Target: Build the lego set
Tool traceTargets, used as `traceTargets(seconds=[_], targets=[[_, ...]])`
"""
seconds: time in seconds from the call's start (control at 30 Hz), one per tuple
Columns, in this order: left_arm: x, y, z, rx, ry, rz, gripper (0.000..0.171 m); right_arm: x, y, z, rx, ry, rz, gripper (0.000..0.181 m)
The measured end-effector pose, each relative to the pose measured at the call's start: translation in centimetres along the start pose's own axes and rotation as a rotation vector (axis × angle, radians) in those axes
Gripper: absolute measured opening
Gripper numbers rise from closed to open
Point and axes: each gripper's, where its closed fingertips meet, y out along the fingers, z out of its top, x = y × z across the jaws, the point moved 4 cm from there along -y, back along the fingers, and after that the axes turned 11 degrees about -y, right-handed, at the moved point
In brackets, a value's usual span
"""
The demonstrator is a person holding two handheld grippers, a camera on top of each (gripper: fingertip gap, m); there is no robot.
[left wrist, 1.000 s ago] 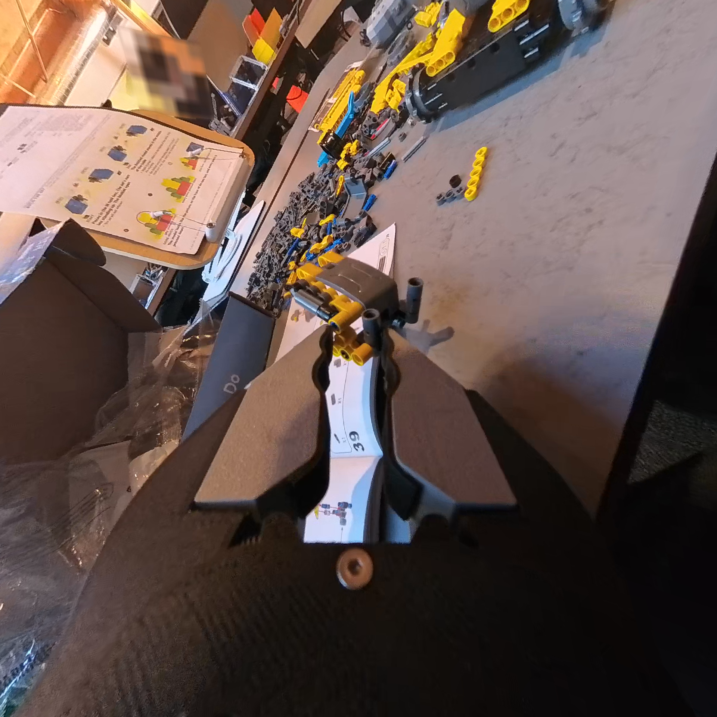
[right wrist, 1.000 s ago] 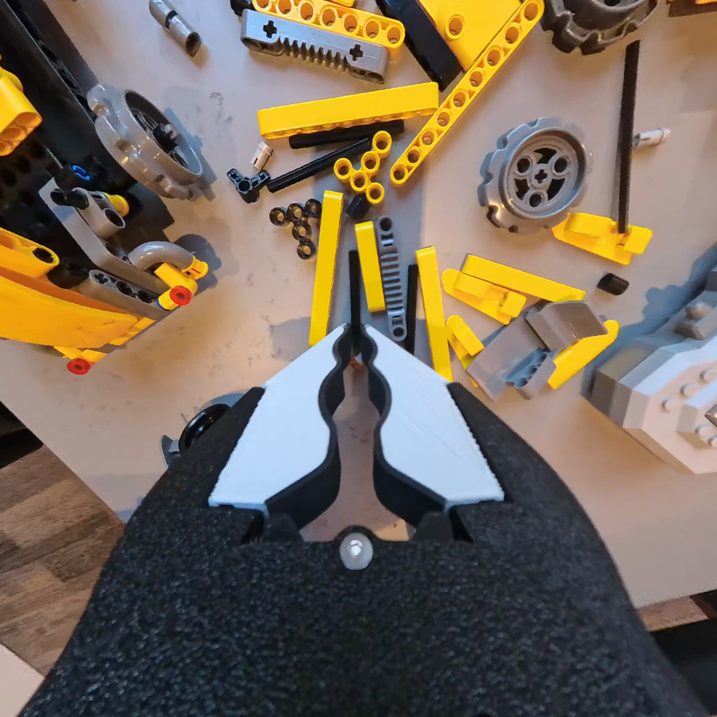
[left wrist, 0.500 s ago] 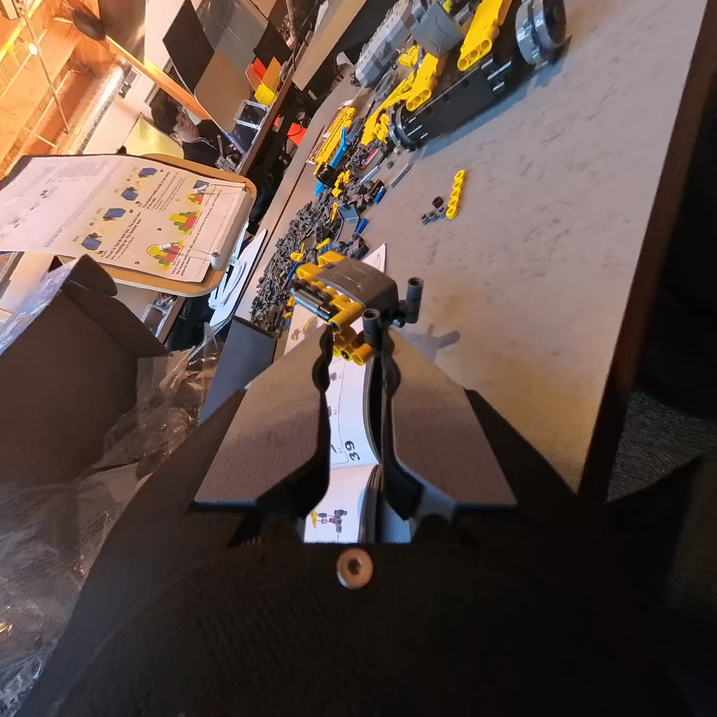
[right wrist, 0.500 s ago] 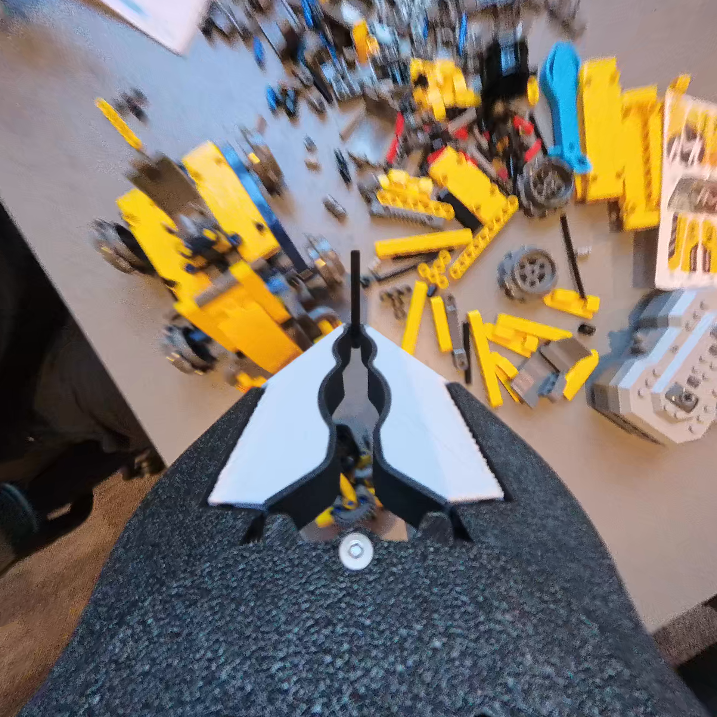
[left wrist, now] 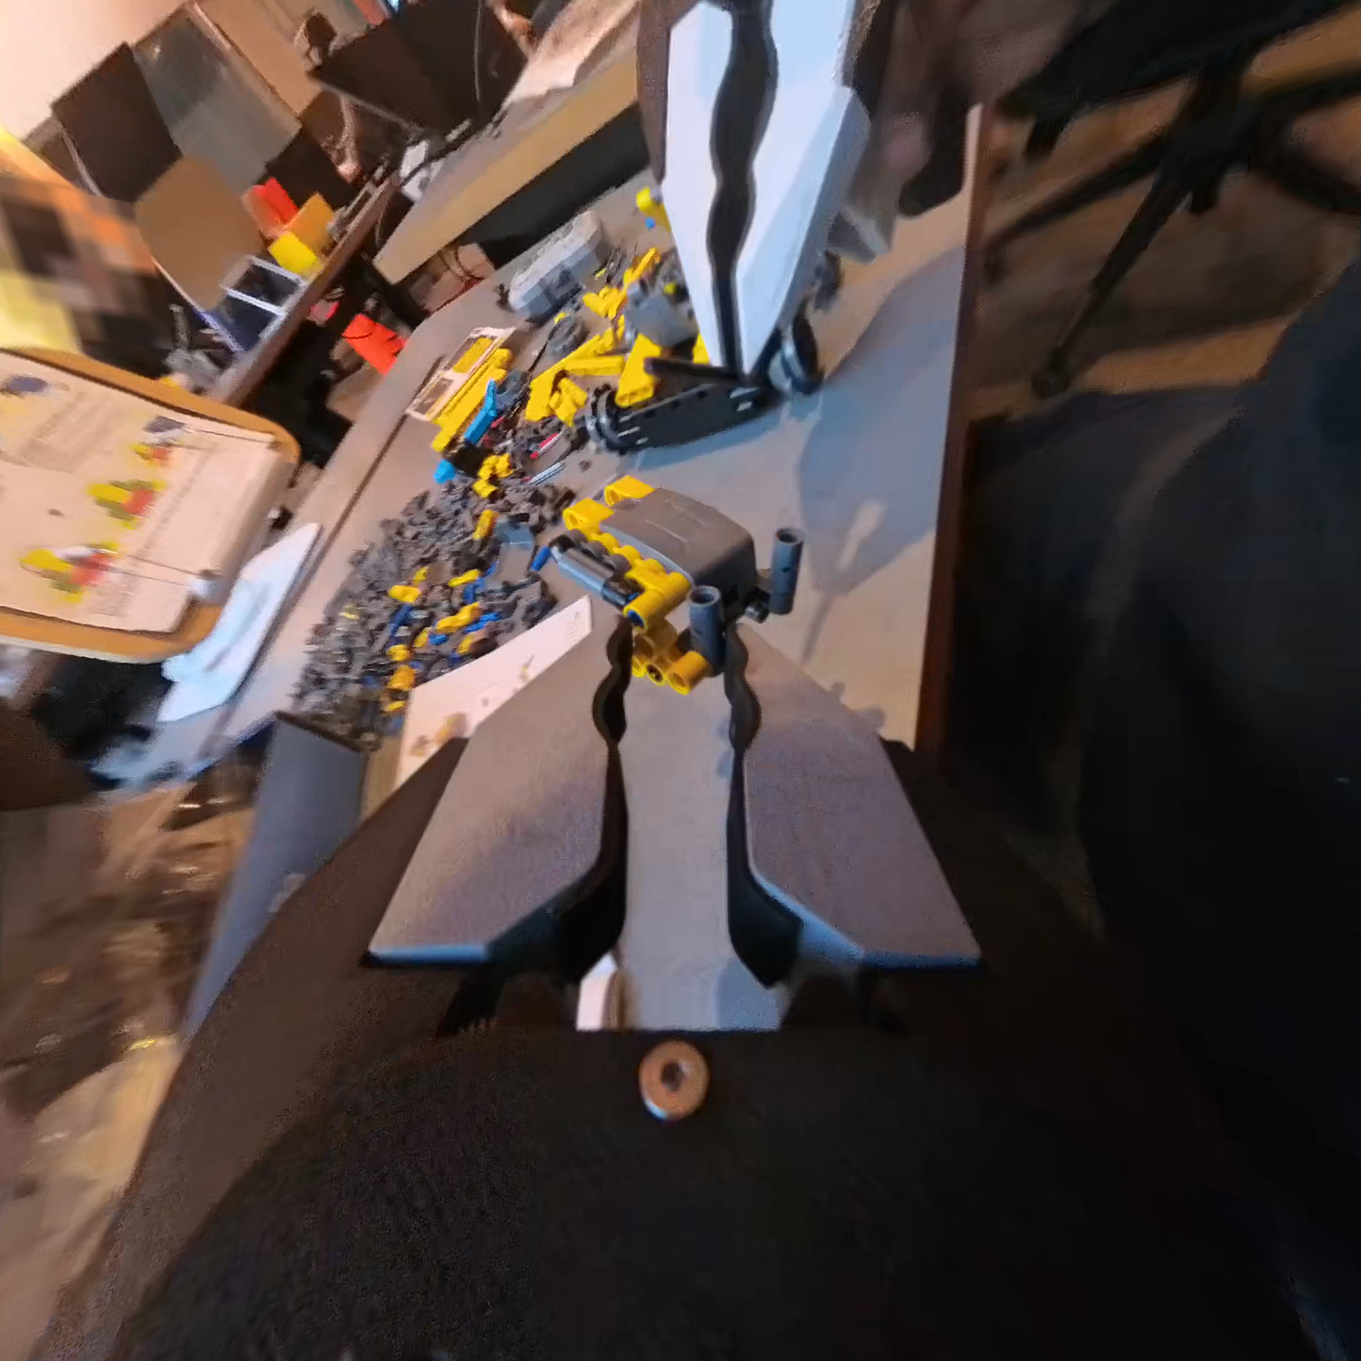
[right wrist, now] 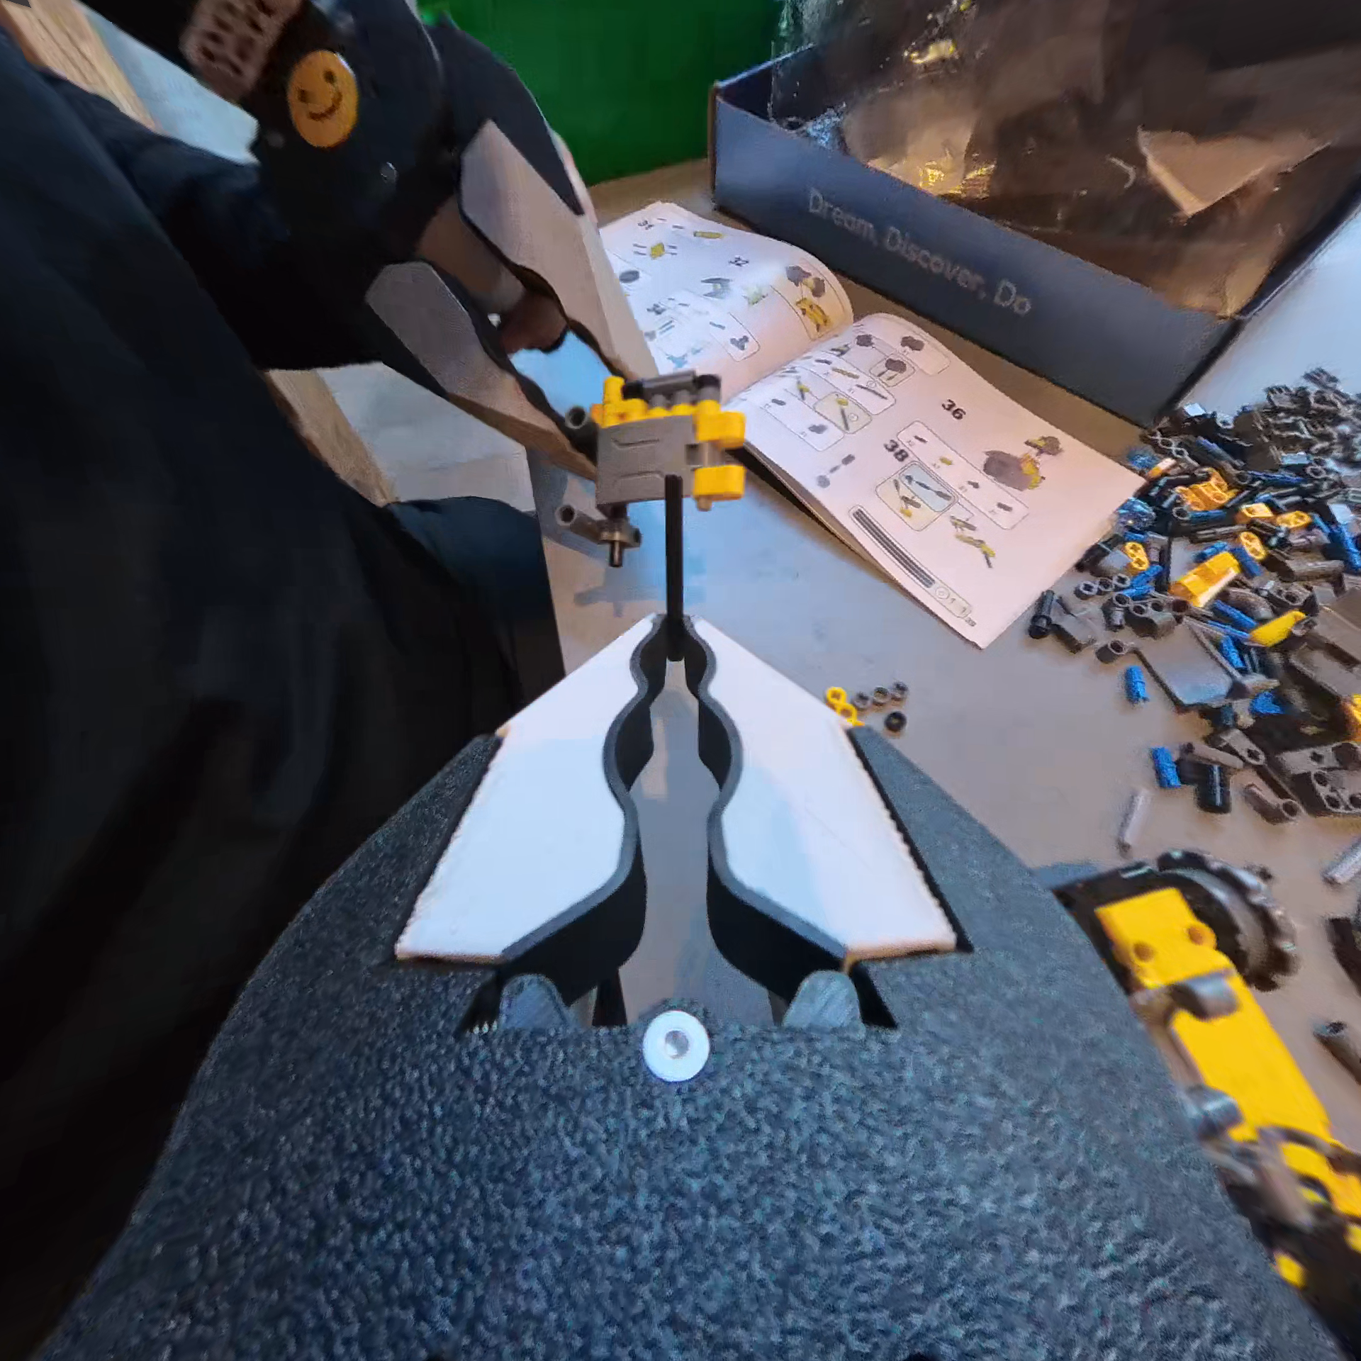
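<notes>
Tabletop box [right wrist: 957, 294] of crumpled plastic bags [right wrist: 1068, 125]

A shared workroom or hobby lab, set up for building a brick-kit model. The grey surface [right wrist: 773, 589] ahead of the fingers is strewn with a heap of small loose black, blue and yellow parts [right wrist: 1237, 560], an open instruction booklet [right wrist: 847, 412] lies beyond the tips, and a dark cardboard box [right wrist: 957, 272] with crumpled plastic bags stands farther off. Left of the fingers in the left wrist view, a printed instruction sheet [left wrist: 110, 501] sits on a board, with more tables [left wrist: 515, 177] and coloured bins [left wrist: 294, 236] behind.
</notes>
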Motion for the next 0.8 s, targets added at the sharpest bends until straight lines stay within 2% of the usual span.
traceTargets(seconds=[0.13,0.2,0.4,0.5,0.8], targets=[[1.3,0.7,0.4,-0.091,0.265,0.066,0.023,-0.7,0.4,-0.2,0.087,-0.070,-0.102,0.003],[1.8,1.2,0.5,-0.128,0.346,0.082,0.023,-0.7,0.5,-0.3,0.118,-0.075,-0.121,0.003],[1.5,2.0,1.2,-0.205,0.451,0.158,0.024,0.0,1.3,-1.0,0.094,-0.098,-0.198,0.003],[1.2,2.2,1.2,-0.248,0.452,0.194,0.024,0.1,1.4,-1.0,0.093,-0.119,-0.240,0.003],[1.8,2.9,1.0,-0.255,0.484,0.220,0.024,0.4,2.0,-1.0,0.092,-0.122,-0.276,0.003]])
